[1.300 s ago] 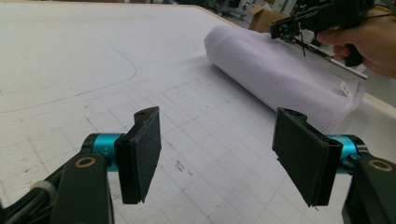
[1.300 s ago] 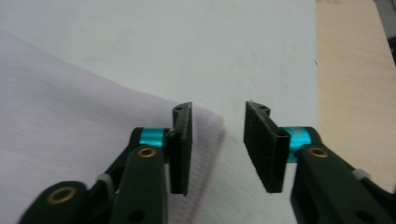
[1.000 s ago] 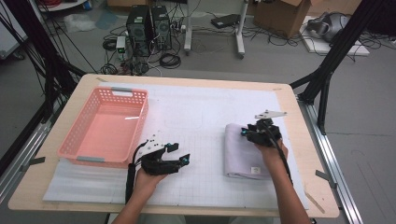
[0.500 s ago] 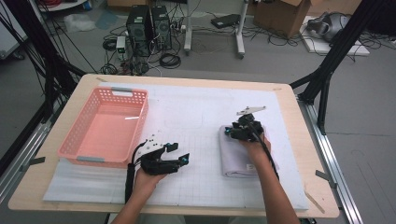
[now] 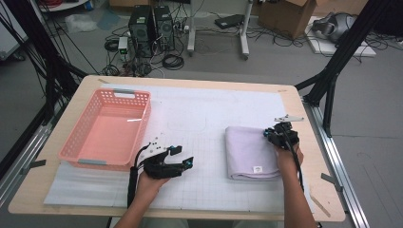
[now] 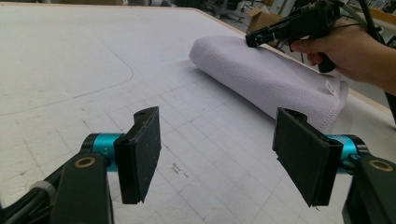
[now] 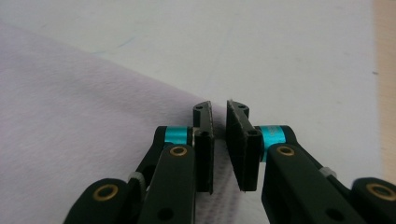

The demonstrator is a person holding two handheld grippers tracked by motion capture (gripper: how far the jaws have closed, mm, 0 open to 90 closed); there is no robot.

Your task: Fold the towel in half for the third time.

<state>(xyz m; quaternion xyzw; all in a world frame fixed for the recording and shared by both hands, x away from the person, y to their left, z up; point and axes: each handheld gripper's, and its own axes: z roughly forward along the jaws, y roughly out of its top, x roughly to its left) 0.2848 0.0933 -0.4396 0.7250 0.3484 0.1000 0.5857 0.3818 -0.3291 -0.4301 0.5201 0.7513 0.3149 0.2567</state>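
Pinching the folded towel (image 5: pixel 251 153) at its far right edge, my right gripper (image 7: pixel 219 140) has just been closing, jaws nearly together on cloth; it may catch one layer and unfold. My left gripper (image 6: pixel 219 158) gapes idle.

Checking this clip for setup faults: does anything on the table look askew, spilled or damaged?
Nothing stands out. The folded towel lies flat and neat on the table, the pink basket sits upright and empty, and nothing is spilled.
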